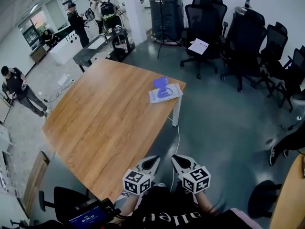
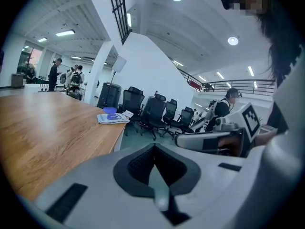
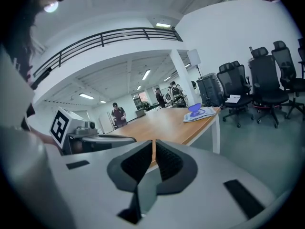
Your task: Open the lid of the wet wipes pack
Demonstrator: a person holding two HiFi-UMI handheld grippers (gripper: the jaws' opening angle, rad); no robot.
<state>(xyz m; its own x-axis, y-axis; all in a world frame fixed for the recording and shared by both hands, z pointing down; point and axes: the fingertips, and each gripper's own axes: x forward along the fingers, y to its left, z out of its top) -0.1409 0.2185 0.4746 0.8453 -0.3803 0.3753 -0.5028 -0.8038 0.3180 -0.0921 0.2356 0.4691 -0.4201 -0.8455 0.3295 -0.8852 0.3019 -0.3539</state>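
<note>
Status: the wet wipes pack (image 1: 167, 95) lies flat on the table (image 1: 105, 128), well ahead of both tongs, at the far corner. Its blue lid (image 1: 161, 82) stands raised off the pack top, i.e. as the task wants it; what raised it can't be read from 1 moment. L tong (image 1: 152, 161): jaws pressed together, nothing in them. R tong (image 1: 177, 160): jaws all but together, 1 thin slit left, nothing in it. The 2 tongs are held side by side close to the operator's body, off the table, w/ the table's long edge just L of the L tong. Procedure note: w/ the lid up, no pull on it looks needed. Any work near the pack should stay off the raised flap, since a knock from above would prob. fold it shut. The pack looks light & soft, so it'd likely slide if nudged; steady it w/ 1 tong if the other touches it. Clearances: the pack sits close to 2 table edges at that corner, so a shove away from the tongs or to their R could send it off. Only wood shows on the table top between the tongs & the pack. R of the R tong is open floor (image 1: 224, 128); office chairs (image 1: 209, 23) stand well beyond the pack & don't obstruct.
</note>
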